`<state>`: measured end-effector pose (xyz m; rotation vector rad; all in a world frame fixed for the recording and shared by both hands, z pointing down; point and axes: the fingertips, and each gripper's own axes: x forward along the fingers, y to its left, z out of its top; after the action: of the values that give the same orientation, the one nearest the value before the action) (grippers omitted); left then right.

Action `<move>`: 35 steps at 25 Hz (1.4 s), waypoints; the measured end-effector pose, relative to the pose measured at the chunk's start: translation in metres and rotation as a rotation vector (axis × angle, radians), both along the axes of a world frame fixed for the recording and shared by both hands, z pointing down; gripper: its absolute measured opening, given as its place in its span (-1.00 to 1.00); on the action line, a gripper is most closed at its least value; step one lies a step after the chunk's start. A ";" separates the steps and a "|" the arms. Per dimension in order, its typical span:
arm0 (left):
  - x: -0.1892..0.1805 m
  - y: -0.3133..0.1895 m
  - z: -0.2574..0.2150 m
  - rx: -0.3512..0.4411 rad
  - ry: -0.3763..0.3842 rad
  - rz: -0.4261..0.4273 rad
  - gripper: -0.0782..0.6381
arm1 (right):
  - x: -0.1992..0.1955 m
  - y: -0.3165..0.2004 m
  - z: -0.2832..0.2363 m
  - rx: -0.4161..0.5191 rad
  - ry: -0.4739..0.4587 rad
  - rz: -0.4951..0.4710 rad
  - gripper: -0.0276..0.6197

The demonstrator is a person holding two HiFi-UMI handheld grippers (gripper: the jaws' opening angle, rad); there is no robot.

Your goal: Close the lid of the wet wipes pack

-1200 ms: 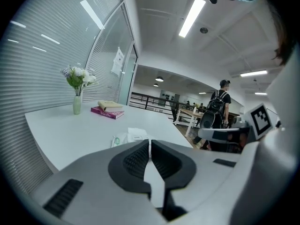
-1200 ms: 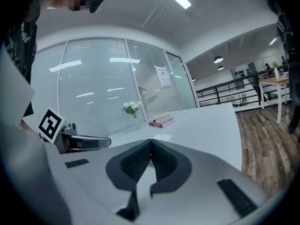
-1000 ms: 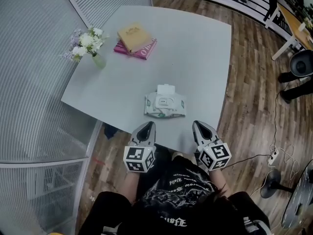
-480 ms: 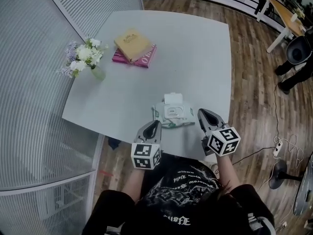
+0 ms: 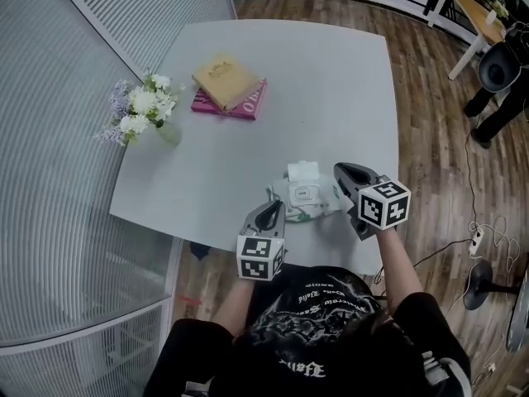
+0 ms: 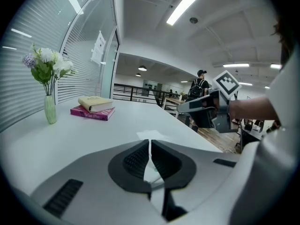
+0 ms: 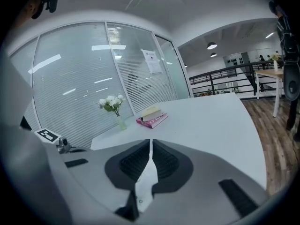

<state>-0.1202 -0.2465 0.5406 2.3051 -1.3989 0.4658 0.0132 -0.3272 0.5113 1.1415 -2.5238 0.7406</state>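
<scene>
The wet wipes pack (image 5: pixel 302 198) lies near the table's front edge, and its white lid (image 5: pixel 302 171) stands flipped open on the far side. My left gripper (image 5: pixel 272 208) is shut and empty, its tip at the pack's near left corner. My right gripper (image 5: pixel 340 170) is also shut and empty, held just right of the pack, level with the lid. In the left gripper view the lid (image 6: pixel 151 135) shows as a pale flap beyond the closed jaws, with the right gripper (image 6: pixel 183 109) hovering to its right. The right gripper view looks over the table, and the pack is hidden there.
A yellow book on a pink one (image 5: pixel 228 85) lies at the back left of the grey table (image 5: pixel 331 81). A vase of flowers (image 5: pixel 141 108) stands near the left edge. A glass wall with blinds runs along the left. Wooden floor, a chair and a cable lie to the right.
Both grippers have moved forward from the table's front edge to the pack. The right one now sits beside its right end, and the left one at its near left corner.
</scene>
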 end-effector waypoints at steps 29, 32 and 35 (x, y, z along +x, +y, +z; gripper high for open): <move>0.012 -0.022 0.068 -0.260 -0.059 0.091 -0.73 | -0.039 -0.055 0.100 -0.488 -0.028 -0.258 -0.62; 0.011 -0.023 0.069 -0.268 -0.050 0.091 -0.73 | -0.046 -0.052 0.102 -0.524 -0.050 -0.288 -0.66; 0.012 -0.024 0.069 -0.270 -0.029 0.088 -0.73 | -0.050 -0.049 0.102 -0.542 -0.066 -0.306 -0.77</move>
<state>-0.1084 -0.2703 0.6094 2.1530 -1.1704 0.6729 -0.0363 -0.3760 0.6138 0.5442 -2.2516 1.2775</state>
